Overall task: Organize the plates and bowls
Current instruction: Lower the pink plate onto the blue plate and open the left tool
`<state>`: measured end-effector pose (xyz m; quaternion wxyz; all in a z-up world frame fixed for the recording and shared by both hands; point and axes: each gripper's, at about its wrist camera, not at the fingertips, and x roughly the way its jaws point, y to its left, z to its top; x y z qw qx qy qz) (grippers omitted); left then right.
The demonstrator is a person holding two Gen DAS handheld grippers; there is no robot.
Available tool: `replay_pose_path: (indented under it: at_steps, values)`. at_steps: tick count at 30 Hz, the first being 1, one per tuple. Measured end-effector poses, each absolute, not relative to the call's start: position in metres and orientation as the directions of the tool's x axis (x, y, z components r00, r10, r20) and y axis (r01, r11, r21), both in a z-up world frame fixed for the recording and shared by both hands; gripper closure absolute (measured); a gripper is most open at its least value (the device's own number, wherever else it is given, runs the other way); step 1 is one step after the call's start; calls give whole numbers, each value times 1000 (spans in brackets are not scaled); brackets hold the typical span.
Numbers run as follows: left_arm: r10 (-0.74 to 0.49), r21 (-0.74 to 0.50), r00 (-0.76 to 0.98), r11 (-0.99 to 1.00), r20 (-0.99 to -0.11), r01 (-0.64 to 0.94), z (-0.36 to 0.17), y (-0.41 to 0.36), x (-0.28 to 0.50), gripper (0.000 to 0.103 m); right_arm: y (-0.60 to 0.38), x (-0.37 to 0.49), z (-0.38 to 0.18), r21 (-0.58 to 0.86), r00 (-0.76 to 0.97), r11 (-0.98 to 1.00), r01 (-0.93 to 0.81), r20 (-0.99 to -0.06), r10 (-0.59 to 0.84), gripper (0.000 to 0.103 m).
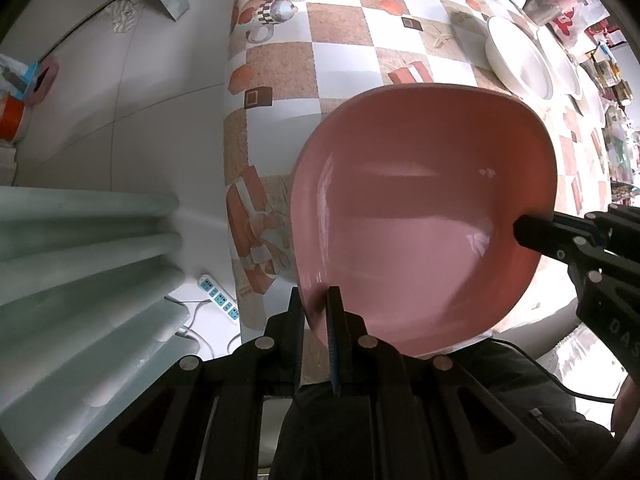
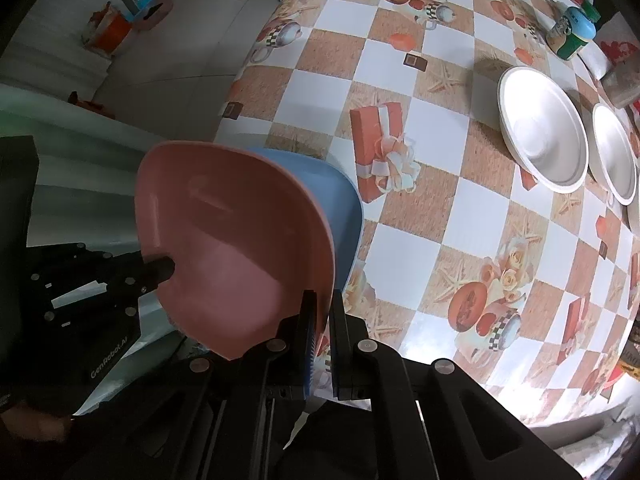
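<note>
The right gripper (image 2: 322, 320) pinches the near right rim of a pink bowl (image 2: 240, 236), its jaws closed on the edge. A blue bowl (image 2: 340, 208) sits under the pink one, showing along its far right side. From the left, the left gripper (image 2: 168, 268) clamps the pink bowl's opposite rim. Farther right on the checkered tablecloth (image 2: 400, 240), two white plates (image 2: 540, 132) lie just beside each other, with a green can (image 2: 570, 34) beyond them.
</note>
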<state>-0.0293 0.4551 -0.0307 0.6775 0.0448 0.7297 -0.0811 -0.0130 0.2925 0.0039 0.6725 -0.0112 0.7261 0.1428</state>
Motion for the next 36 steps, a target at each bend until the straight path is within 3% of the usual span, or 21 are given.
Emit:
replay_pose_path:
  at_steps: [29, 30, 32, 33, 34, 36]
  values:
    - [-36, -44, -59, 989, -998, 142, -27, 455, -24, 91, 291, -3, -8, 177, -120, 969, -171, -980, 158, 96]
    - [-35, -43, -59, 988, -998, 145, -27, 454, -24, 89, 291, -4, -8, 178, -122, 969, -170, -980, 158, 96]
    - [-34, -43, -59, 987, -998, 156, -25, 451, -24, 70, 290, -7, -7, 177, -125, 970, -164, -980, 158, 96]
    - [-30, -39, -56, 986, -998, 160, -24, 449, -24, 49, 288, -9, -6, 173, -125, 972, -159, -980, 154, 96]
    - [-29, -36, -41, 985, -999, 167, -21, 447, -24, 37, 286, -10, -6, 168, -125, 974, -153, -981, 150, 96]
    - [-37, -41, -23, 983, -999, 181, -16, 443, -24, 37, 279, -11, -4, 161, -125, 979, -128, -982, 145, 95]
